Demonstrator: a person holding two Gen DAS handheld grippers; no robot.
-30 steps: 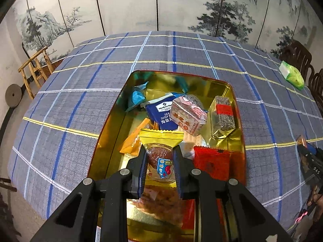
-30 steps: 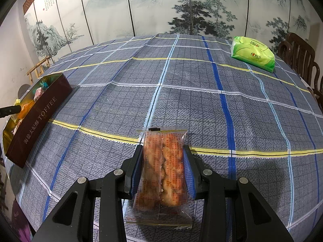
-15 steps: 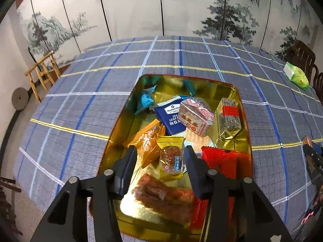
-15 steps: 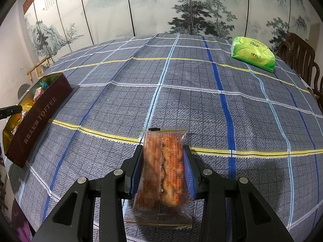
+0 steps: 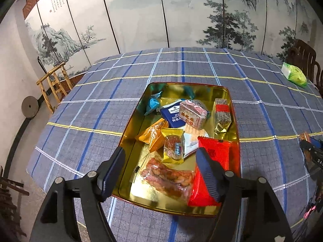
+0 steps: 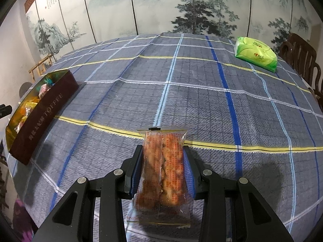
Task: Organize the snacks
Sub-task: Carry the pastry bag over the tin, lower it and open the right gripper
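Note:
A gold-lined tin with dark red walls sits on the plaid tablecloth and holds several wrapped snacks, among them a yellow packet, a red packet and a clear pack of fried twists. My left gripper is open and empty above the tin's near end. My right gripper is shut on a clear pack of fried twists just above the cloth. The tin shows at the left of the right wrist view.
A green tissue pack lies at the far right of the table and shows in the left wrist view too. Dark wooden chairs stand beyond it. A wooden rack stands off the table's left side. A painted screen lines the back.
My left gripper opened, let the yellow packet drop into the tin, and rose back from it. My right gripper has held still with its pack.

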